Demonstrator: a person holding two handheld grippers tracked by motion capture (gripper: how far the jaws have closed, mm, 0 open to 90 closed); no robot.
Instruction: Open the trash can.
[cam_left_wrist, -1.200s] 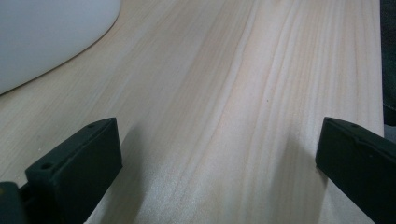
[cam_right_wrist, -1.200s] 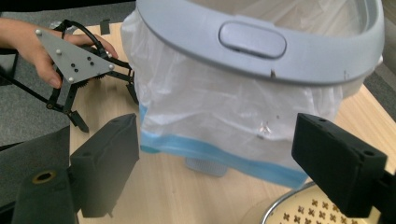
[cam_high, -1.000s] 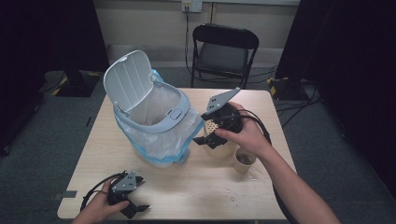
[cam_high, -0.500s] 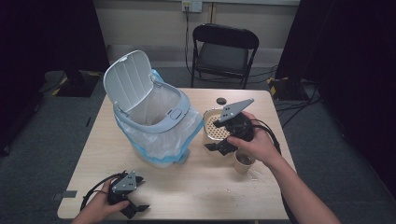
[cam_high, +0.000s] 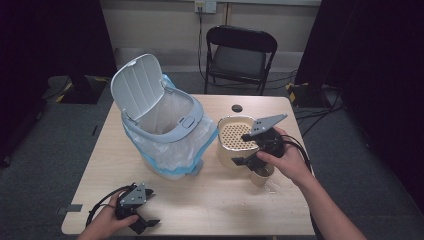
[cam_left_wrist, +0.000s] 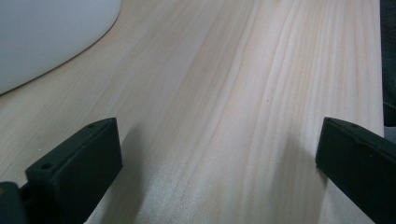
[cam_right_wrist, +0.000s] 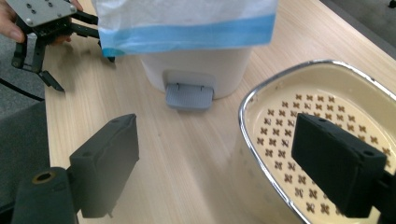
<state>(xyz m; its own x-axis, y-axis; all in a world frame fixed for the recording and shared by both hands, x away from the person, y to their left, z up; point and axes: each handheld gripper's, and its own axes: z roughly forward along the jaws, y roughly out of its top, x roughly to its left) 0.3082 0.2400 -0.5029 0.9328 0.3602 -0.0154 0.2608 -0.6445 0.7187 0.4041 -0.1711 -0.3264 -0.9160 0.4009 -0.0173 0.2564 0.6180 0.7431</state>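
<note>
A cream colander (cam_high: 233, 136) with a metal rim and a perforated bottom is upright, low over the table to the right of the bin. My right gripper (cam_high: 243, 149) grips its near right rim. In the right gripper view one jaw is inside the colander (cam_right_wrist: 299, 116) and the other outside, so my right gripper (cam_right_wrist: 215, 163) straddles the rim. A white pedal bin (cam_high: 165, 135) has its lid up and a blue-edged bag liner (cam_right_wrist: 187, 23). My left gripper (cam_high: 143, 224) rests at the table's front left, and my left gripper (cam_left_wrist: 219, 154) is open over bare wood.
A small paper cup (cam_high: 262, 176) stands under my right hand, with crumbs beside it. The bin's grey pedal (cam_right_wrist: 189, 95) faces the colander. A dark round disc (cam_high: 237, 108) lies near the far edge. A folding chair (cam_high: 240, 55) stands behind the table.
My right gripper has carried the colander from a tilt at the bin's rim rightward and down, and it now sits level. The left gripper has stayed put.
</note>
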